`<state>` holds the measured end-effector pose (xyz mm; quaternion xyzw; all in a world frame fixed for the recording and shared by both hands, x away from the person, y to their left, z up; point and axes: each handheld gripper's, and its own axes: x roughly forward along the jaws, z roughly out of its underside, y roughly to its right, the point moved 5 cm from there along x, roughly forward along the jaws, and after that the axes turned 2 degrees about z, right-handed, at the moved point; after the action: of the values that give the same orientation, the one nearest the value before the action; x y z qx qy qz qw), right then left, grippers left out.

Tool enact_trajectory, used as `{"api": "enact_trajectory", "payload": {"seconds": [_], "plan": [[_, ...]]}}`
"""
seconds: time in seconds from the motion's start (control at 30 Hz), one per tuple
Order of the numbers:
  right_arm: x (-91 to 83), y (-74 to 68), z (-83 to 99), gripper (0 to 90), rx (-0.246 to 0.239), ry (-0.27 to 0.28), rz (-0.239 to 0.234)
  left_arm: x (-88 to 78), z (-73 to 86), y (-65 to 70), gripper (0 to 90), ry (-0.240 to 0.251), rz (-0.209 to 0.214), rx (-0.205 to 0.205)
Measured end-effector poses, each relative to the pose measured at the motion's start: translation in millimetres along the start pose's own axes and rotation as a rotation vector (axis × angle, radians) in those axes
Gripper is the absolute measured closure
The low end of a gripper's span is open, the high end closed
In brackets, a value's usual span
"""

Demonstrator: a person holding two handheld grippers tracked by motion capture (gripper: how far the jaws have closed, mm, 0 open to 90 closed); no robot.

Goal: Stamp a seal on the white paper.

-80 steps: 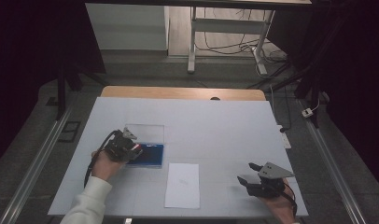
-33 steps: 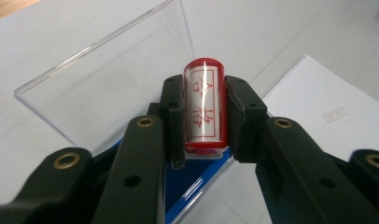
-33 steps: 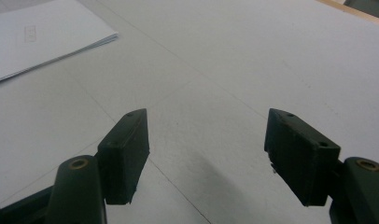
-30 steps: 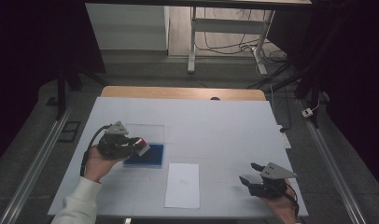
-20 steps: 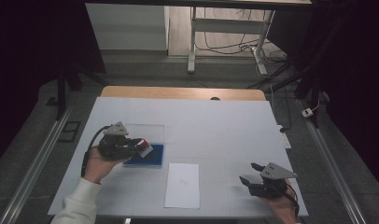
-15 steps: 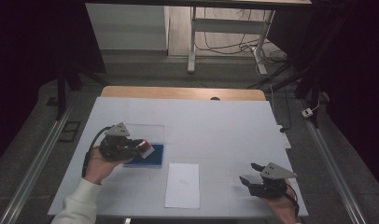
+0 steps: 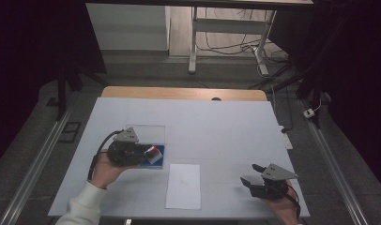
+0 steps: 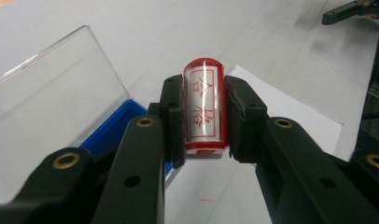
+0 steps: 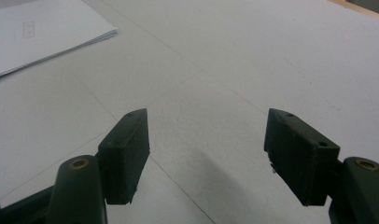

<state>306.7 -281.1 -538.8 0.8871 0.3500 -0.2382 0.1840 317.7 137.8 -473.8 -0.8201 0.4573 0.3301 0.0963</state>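
Stamp clamped between the jaws of the left gripper, pads pressing on its two long sides, red rim and red characters facing the camera. Held above the near edge of the blue ink-pad case, whose clear lid stands open; white sheet of paper lying just to the right on the table.

Small, stiff and probably light: a hard plastic barrel, glossy, so likely slippery under the pads if squeezed off-centre. Best taken across the middle of the barrel, as now, both ends left free. Rounded sides liable to roll or twist in the grip when pushed down on the paper, so a firm, square hold seems needed. Printing face not to be touched, wet ink smearing easily. Not fragile to judge by the look, though a drop could mark the sheet.

Right gripper resting low near the table's right front corner, jaws wide apart, nothing between them.
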Motion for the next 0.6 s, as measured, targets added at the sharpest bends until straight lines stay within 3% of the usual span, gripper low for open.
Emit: {"api": "enact_trajectory", "payload": {"seconds": [0.37, 0.6], "plan": [[0.2, -0.8, -0.4, 30.5, 0.002, 0.005, -0.003, 6.0, -3.9, 10.9, 70.3, -0.004, 0.027, 0.021], [0.5, -0.9, -0.2, 30.6, -0.002, -0.004, -0.004, 22.7, -6.2, 26.3, 70.2, -0.039, 0.063, 0.062]]}}
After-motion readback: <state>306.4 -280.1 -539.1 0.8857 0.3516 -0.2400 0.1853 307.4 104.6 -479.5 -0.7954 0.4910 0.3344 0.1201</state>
